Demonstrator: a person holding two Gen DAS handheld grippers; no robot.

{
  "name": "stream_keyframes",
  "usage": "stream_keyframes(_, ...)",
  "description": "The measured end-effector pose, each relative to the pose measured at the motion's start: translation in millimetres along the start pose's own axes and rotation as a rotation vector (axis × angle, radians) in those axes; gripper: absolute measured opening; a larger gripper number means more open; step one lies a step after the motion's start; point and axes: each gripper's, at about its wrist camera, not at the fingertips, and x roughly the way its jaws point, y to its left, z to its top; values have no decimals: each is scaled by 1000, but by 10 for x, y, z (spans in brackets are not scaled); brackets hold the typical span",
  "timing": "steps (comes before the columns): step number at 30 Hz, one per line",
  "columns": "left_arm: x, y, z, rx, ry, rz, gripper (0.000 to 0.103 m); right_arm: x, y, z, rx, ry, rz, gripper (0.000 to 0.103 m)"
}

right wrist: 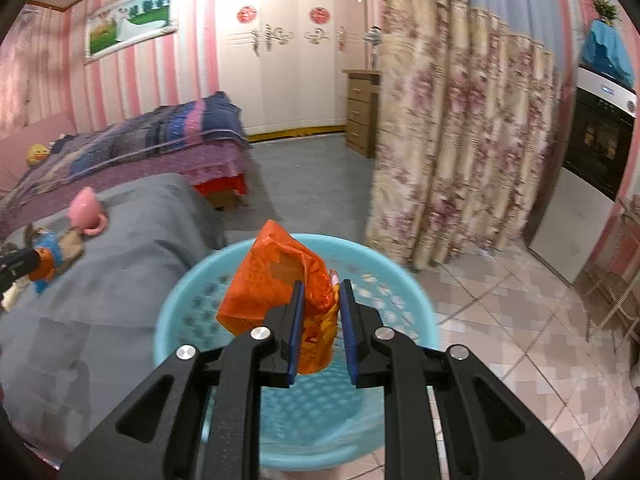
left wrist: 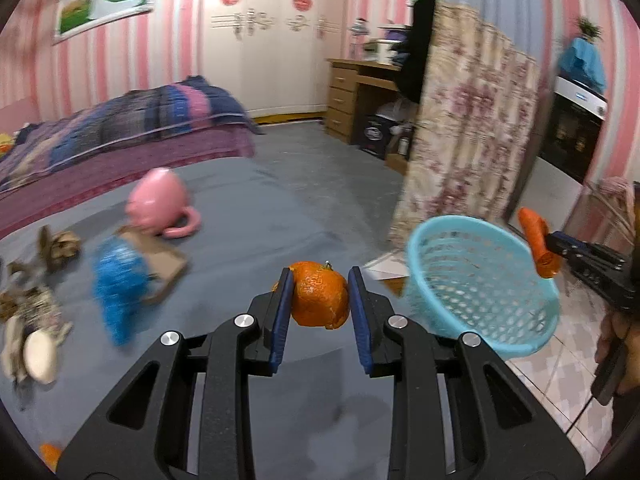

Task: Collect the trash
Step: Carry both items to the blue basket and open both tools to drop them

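Blue crumpled item (left wrist: 116,292) on grey cover: motion-blurred, kind unreadable; hides part of cardboard piece (left wrist: 164,264) under it. Scraps at left (left wrist: 36,320) smeared, possibly paper and shell, cannot tell. Orange bit (left wrist: 50,454) cut by lower-left rim of lens. Basket (right wrist: 416,320) bottom hidden behind right gripper (right wrist: 322,320) body; orange wrapper (right wrist: 272,280) print too blurred to read. Right gripper in left view cut by frame edge, wrapper (left wrist: 538,240) seen edge-on only.
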Motion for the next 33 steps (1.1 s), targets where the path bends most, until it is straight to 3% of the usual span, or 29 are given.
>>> stream_keyframes(12, 714, -794, 124, 94, 61, -168, 27, 215, -382, -256, 93, 44, -42, 18)
stream_keyframes(19, 1060, -1115, 146, 154, 96, -200, 27, 243, -375, -264, 88, 51, -50, 18)
stream_keyframes(21, 1121, -1135, 180, 164, 99, -189, 41, 249, -376, -272, 84, 54, -55, 18)
stream_keyframes(22, 1122, -1121, 198, 164, 93, -176, 58, 257, -371, -274, 82, 56, -57, 18)
stream_keyframes(23, 1096, -1090, 213, 159, 74, -162, 66, 261, -365, -272, 77, 59, -61, 18)
stream_keyframes(28, 972, -856, 264, 130, 33, -118, 87, 288, -333, -282, 73, 64, -76, 18)
stream_keyframes(33, 742, -621, 252, 109, -30, -44, 96, 354, -219, -264, 62, 72, -92, 18)
